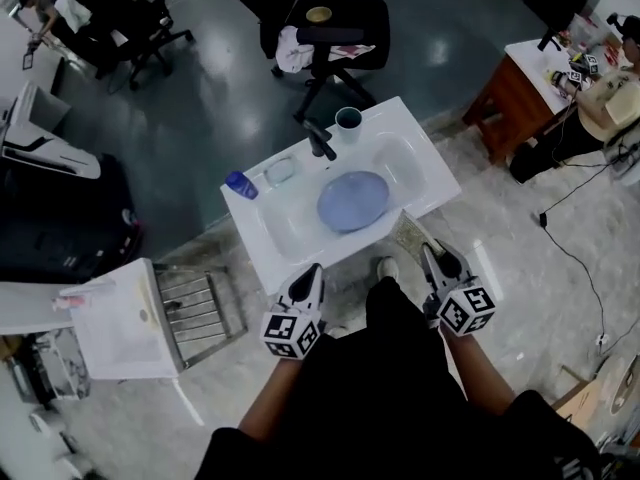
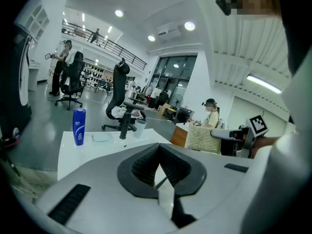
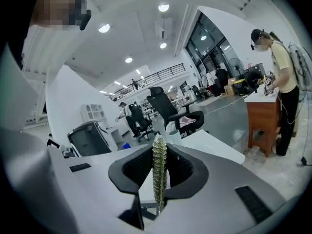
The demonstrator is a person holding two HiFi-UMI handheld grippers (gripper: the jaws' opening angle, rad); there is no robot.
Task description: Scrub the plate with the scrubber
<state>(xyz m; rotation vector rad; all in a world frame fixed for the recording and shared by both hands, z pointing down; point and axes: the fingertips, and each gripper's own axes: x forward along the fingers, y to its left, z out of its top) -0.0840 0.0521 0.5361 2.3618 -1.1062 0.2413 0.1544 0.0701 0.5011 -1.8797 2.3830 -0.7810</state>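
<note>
A round blue plate (image 1: 352, 200) lies flat in the basin of the white sink (image 1: 272, 230). Both grippers hover in front of the sink's near edge, short of the plate. My left gripper (image 1: 315, 270) is shut with nothing between its jaws (image 2: 160, 162). My right gripper (image 1: 432, 252) is shut on the scrubber (image 1: 411, 230), a thin yellow-green pad that pokes over the sink's near right corner. The scrubber (image 3: 159, 172) stands edge-on between the jaws in the right gripper view and shows flat (image 2: 204, 138) in the left gripper view. Neither gripper view shows the plate.
A black faucet (image 1: 320, 140), a cup (image 1: 348, 119), a blue bottle (image 1: 240, 185) and a soap dish (image 1: 280, 171) line the sink's far rim. A metal drying rack (image 1: 200, 310) stands at the left. An office chair (image 1: 335, 28) and a wooden desk (image 1: 515, 88) stand beyond.
</note>
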